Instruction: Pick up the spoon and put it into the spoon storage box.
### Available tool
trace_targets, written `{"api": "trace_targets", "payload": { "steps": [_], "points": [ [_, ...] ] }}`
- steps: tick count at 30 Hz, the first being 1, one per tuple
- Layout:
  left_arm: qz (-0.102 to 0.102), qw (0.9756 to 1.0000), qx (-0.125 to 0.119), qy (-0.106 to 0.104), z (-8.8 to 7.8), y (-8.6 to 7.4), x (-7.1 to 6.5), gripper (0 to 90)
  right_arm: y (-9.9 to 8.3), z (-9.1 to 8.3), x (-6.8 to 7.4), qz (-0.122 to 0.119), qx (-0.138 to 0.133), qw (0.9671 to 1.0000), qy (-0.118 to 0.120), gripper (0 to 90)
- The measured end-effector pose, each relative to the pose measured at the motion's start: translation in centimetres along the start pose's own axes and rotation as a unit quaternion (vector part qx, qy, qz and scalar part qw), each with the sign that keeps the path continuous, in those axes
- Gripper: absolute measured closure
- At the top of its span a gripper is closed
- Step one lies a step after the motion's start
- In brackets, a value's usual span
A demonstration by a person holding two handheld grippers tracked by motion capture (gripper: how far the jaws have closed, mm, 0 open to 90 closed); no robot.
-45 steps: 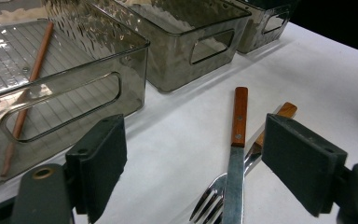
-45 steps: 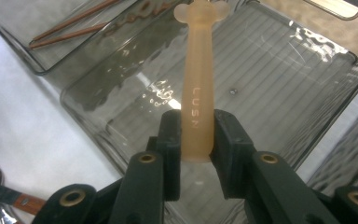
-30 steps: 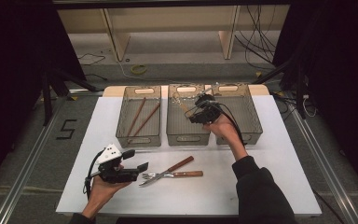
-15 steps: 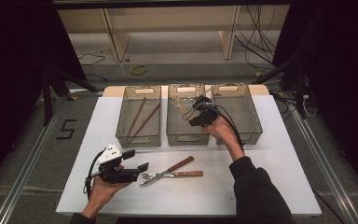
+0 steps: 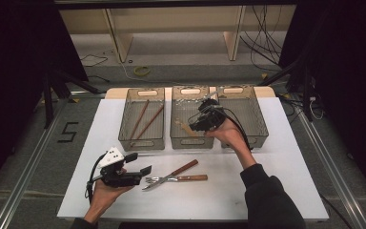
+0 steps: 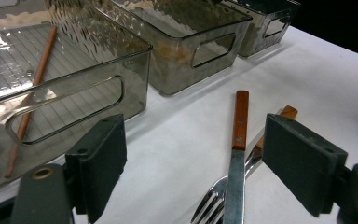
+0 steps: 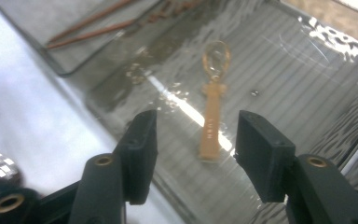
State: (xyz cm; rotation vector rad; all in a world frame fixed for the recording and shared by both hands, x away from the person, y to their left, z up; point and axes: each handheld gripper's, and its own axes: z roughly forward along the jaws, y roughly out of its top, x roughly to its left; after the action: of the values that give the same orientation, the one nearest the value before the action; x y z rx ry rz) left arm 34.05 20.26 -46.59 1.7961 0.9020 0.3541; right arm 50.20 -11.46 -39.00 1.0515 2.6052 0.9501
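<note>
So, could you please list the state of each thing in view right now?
Right tool: open, jaws just opened, over the middle bin.
Wooden spoon: released, flat on the middle bin floor.
Left tool: open, empty, near the cutlery.
Knife: on the table, lying over the fork.
Fork: on the table.
Chopsticks: in the left bin.
Right bin: contents unclear.

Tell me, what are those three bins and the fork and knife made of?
Bins: probably clear smoky plastic, glossy and see-through, with ribbed floors. Fork and knife: shiny metal, likely steel, with reddish-brown handles that look like wood; the knife's shows two rivets.
</note>
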Motion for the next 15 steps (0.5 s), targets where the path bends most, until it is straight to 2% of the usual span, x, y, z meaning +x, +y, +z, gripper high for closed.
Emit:
{"api": "trace_targets", "payload": {
  "steps": [3, 6, 15],
  "points": [
    [0.000, 1.0000, -0.001, 0.000, 0.0, 0.0, 0.0, 21.4, -0.5, -0.9, 0.6, -0.021, -0.009, 0.9997, 0.009, 47.4],
    [0.000, 1.0000, 0.000, 0.001, 0.0, 0.0, 0.0, 21.3, -1.1, -1.4, 0.9, -0.020, -0.015, 0.9995, 0.021, 47.7],
    [-0.001, 1.0000, -0.002, 0.001, 0.0, 0.0, 0.0, 21.3, -3.1, -1.8, 1.8, -0.023, -0.029, 0.9986, 0.038, 48.1]
  ]
}}
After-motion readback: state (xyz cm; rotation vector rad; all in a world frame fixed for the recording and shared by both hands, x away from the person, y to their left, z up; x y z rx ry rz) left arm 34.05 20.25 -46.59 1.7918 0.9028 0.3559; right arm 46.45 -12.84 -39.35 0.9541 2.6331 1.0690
